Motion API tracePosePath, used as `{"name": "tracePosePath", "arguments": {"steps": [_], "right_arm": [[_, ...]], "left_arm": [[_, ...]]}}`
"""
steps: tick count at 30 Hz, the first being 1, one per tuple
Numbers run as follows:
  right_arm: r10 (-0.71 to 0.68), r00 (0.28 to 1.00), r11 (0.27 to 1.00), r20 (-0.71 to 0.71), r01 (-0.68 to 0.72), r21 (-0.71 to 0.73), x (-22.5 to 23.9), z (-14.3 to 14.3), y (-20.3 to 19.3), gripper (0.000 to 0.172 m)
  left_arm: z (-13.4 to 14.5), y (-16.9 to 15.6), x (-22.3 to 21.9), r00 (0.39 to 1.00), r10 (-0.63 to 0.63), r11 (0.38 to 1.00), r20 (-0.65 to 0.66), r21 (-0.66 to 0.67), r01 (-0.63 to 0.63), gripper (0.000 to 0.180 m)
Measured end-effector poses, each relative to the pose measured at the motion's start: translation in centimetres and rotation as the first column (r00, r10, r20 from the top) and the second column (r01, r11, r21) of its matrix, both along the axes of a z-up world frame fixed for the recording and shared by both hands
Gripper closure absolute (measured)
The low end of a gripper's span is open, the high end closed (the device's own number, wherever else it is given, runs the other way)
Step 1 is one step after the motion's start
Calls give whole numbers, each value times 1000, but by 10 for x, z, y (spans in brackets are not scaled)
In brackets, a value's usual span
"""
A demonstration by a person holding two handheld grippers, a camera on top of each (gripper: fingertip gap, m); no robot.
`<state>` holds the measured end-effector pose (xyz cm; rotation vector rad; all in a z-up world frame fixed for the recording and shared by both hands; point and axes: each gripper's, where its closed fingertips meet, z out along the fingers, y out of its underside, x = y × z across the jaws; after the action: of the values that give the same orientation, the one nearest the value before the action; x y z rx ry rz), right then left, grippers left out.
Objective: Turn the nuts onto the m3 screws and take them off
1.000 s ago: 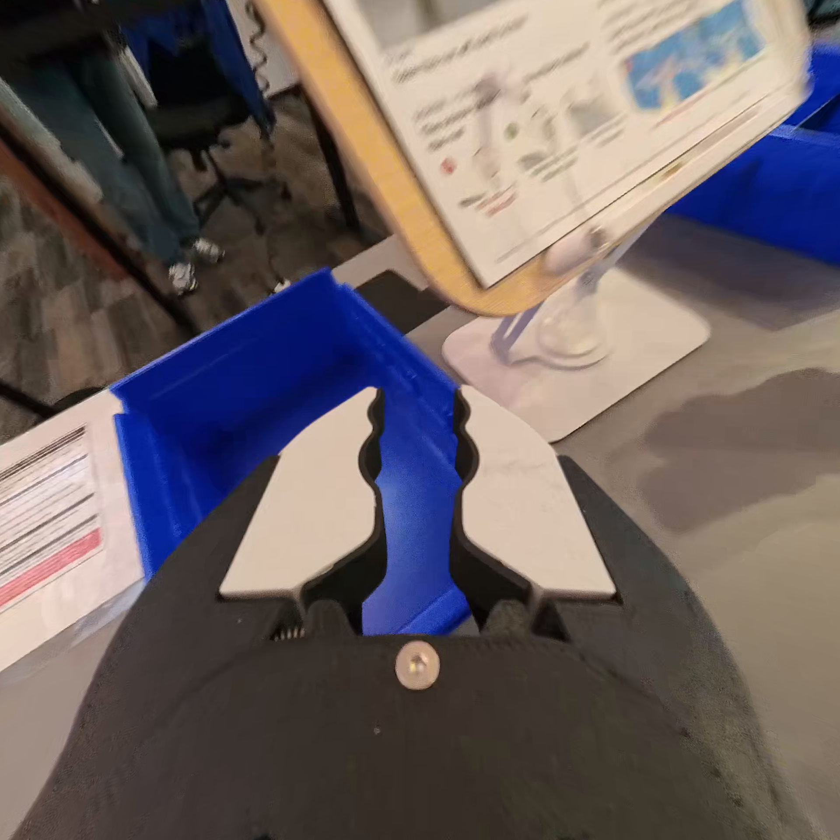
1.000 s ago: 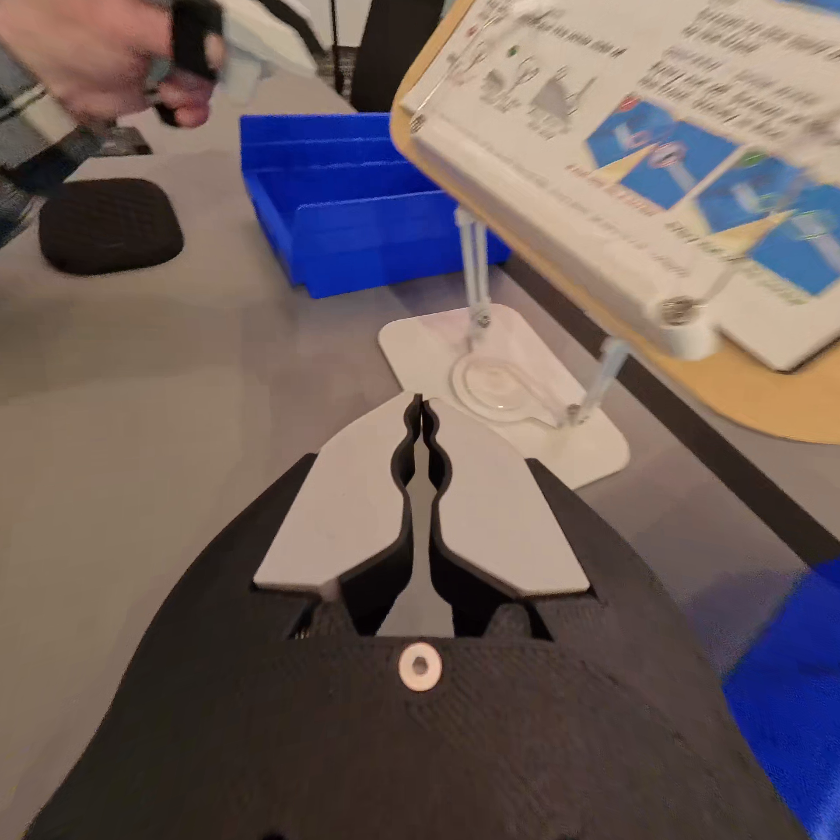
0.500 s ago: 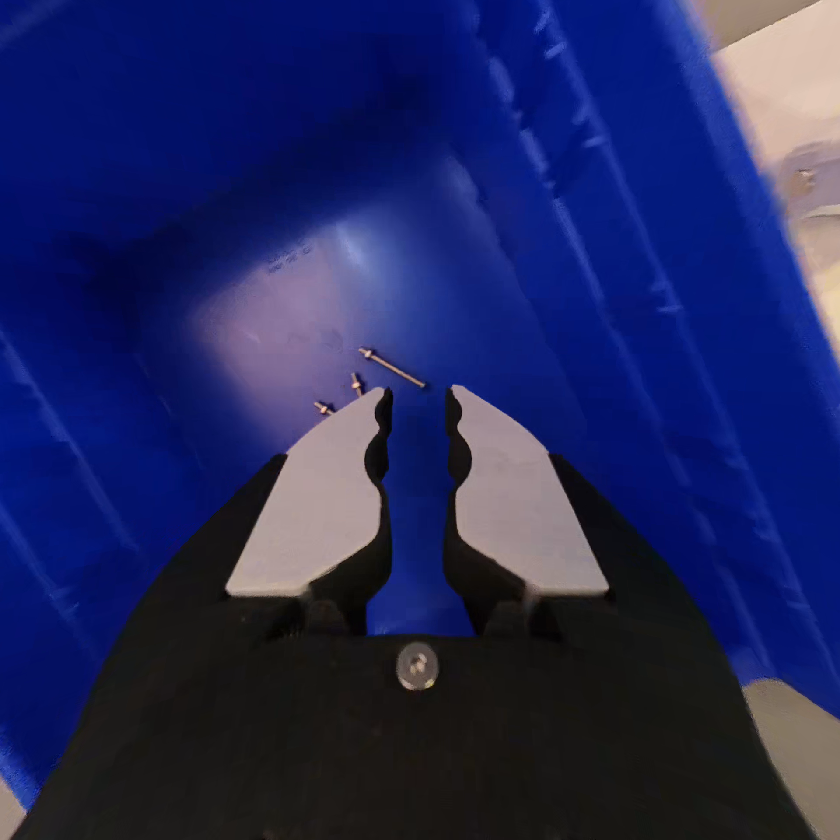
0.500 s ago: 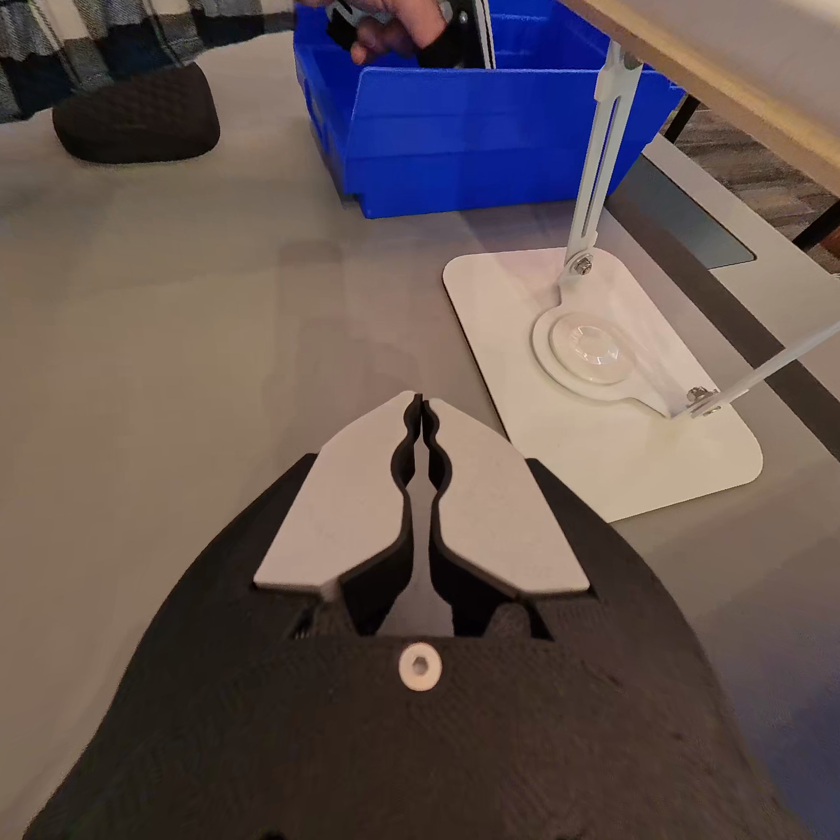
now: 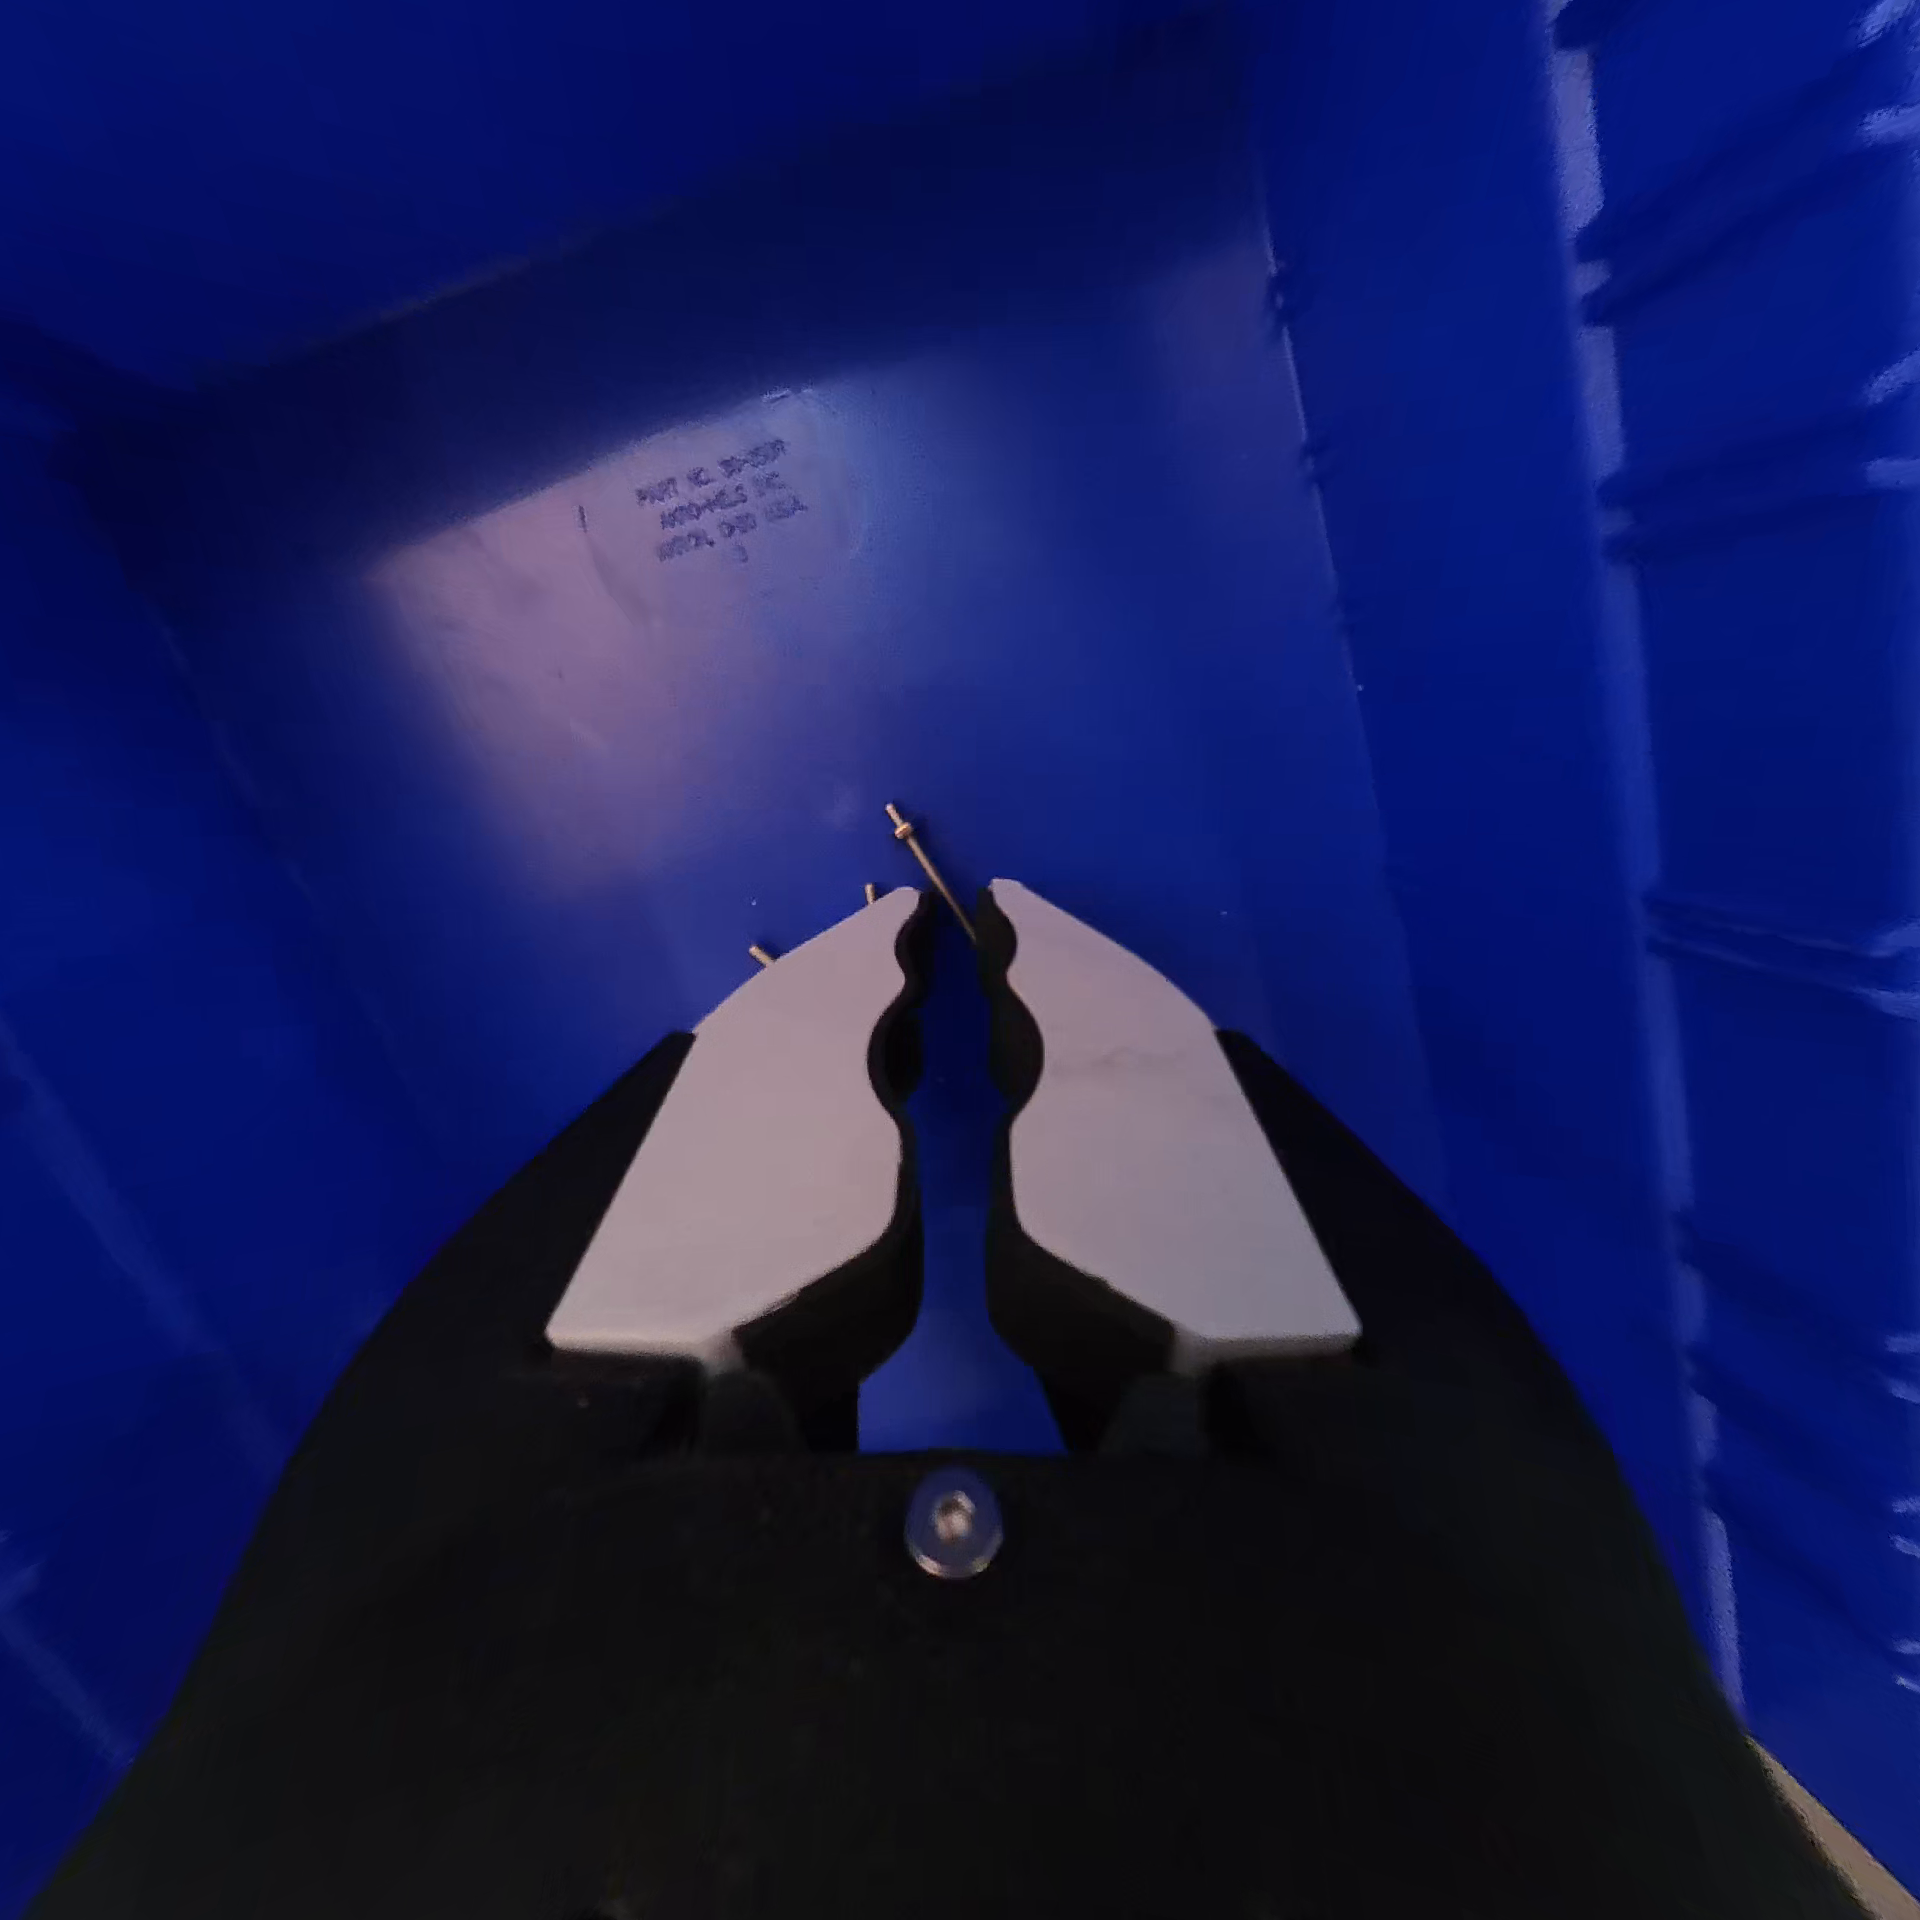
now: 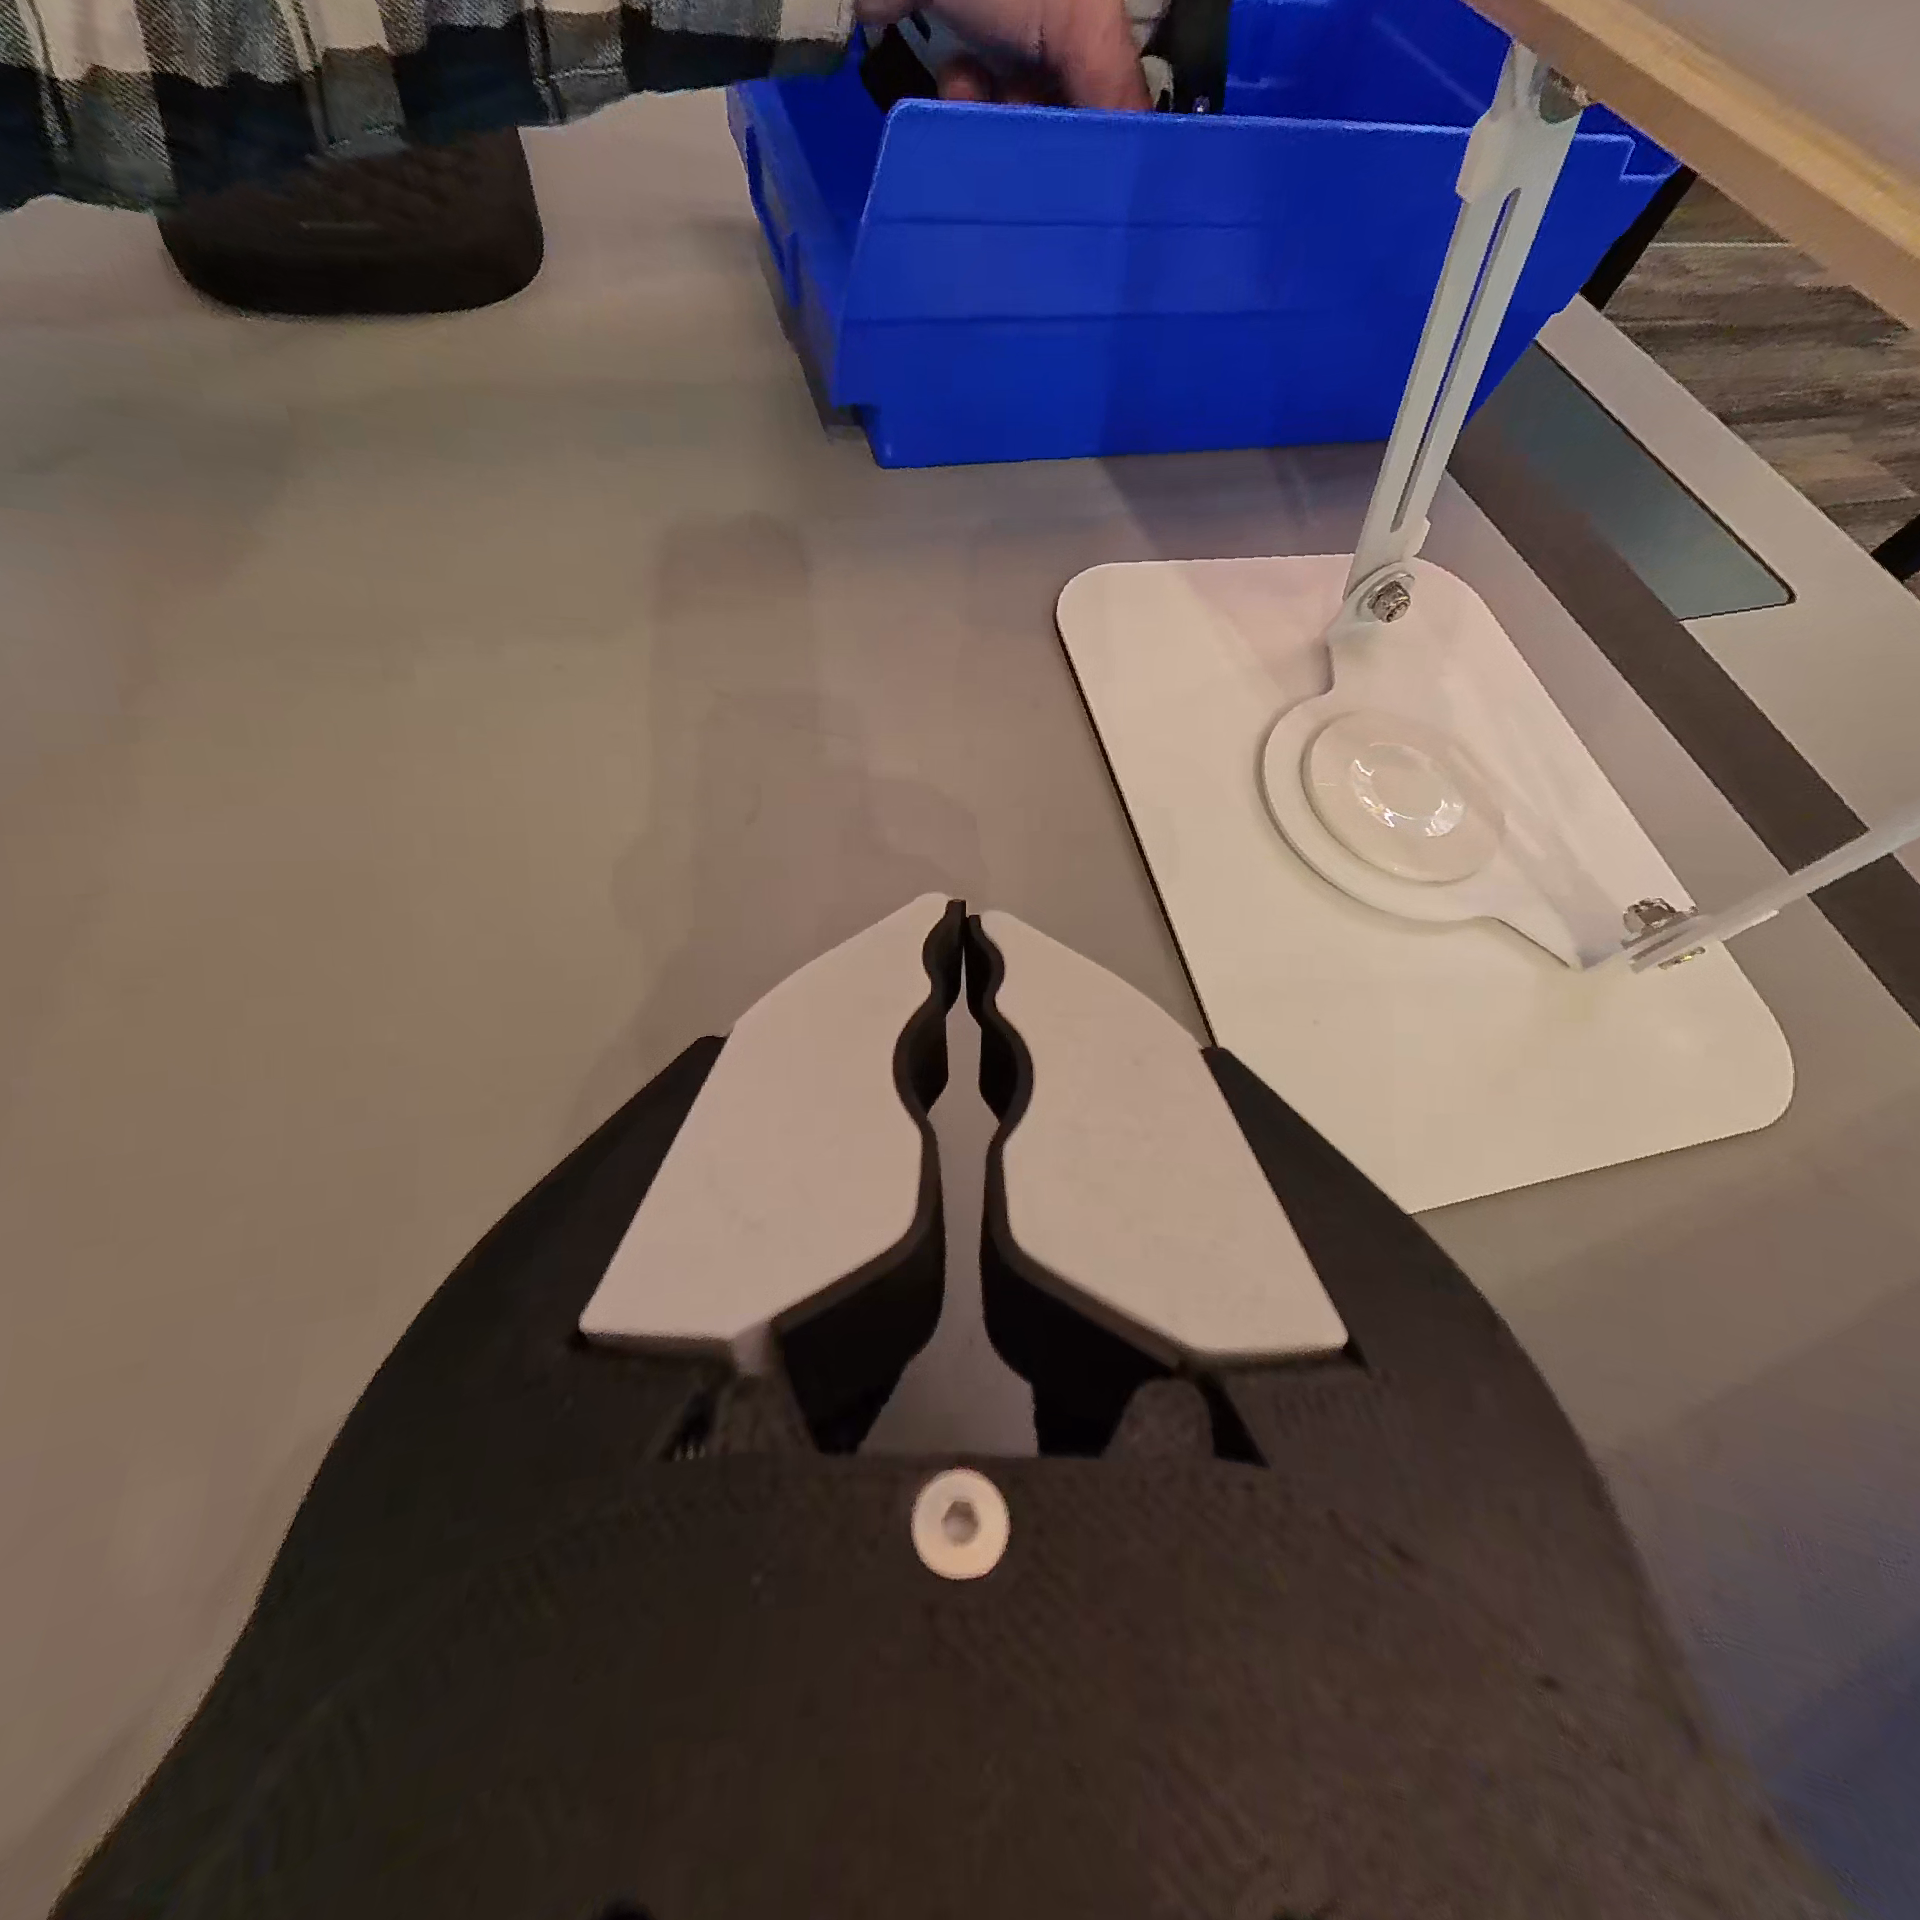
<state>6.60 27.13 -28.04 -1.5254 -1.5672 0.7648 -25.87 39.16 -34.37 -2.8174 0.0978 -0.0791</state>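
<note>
- Black-bodied, with pale grey finger plates, the left gripper [image 5: 954,902] reaches down inside a blue bin [image 5: 1455,623]; its jaws stand a narrow way apart, with blue floor showing between the tips.
- Lying in that gap is a thin metal pin [image 5: 928,862] with a small collar near its far end; its near end runs in against the inner edge of the right finger, while the left finger stands clear of it, so it is not clamped.
- Two shorter pin ends [image 5: 869,891] [image 5: 758,952] poke out just past the outer edge of the left finger [image 5: 790,1091]; the rest of each is hidden under it.
- Farther in, the bin floor carries a pale sheen and some moulded writing, and ribbed walls rise on both sides.
- Over a grey table [image 6: 364,675], the right gripper [image 6: 961,920] has its tips closed together on nothing.
- Just to its right sits a white base plate [image 6: 1351,1039] with a clear round disc [image 6: 1392,795] and slotted white struts [image 6: 1455,343] rising toward a wooden board edge [image 6: 1766,114].
- Beyond, the blue bin [image 6: 1143,291] rests on the table, with a hand [image 6: 1029,42] reaching into it from above.
- Left of the bin lies a black textured pad [image 6: 353,249], and a plaid sleeve [image 6: 312,83] crosses the top edge.
</note>
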Motion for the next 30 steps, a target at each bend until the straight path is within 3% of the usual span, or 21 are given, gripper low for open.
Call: {"name": "tracePosePath", "arguments": {"steps": [6, 17, 23, 30], "right_arm": [[0, 1000, 1000, 2, 0, 6, 0, 0, 0, 171], [-1, 1000, 1000, 7, 1, 16, 2, -2, 3, 171], [2, 1000, 1000, 8, -2, 8, 2, -4, 3, 171], [5, 1000, 1000, 1, -5, 10, 1, -3, 3, 171]], "left_arm": [[-1, 0, 0, 997, -52, 999, -64, -6, 52, 178], [7, -6, 0, 990, -96, 988, -104, 107, 107, 178], [58, -17, 11, 997, -75, 937, 17, 342, 65, 178], [123, -53, 35, 979, -158, 799, 128, 599, 51, 178]]}}
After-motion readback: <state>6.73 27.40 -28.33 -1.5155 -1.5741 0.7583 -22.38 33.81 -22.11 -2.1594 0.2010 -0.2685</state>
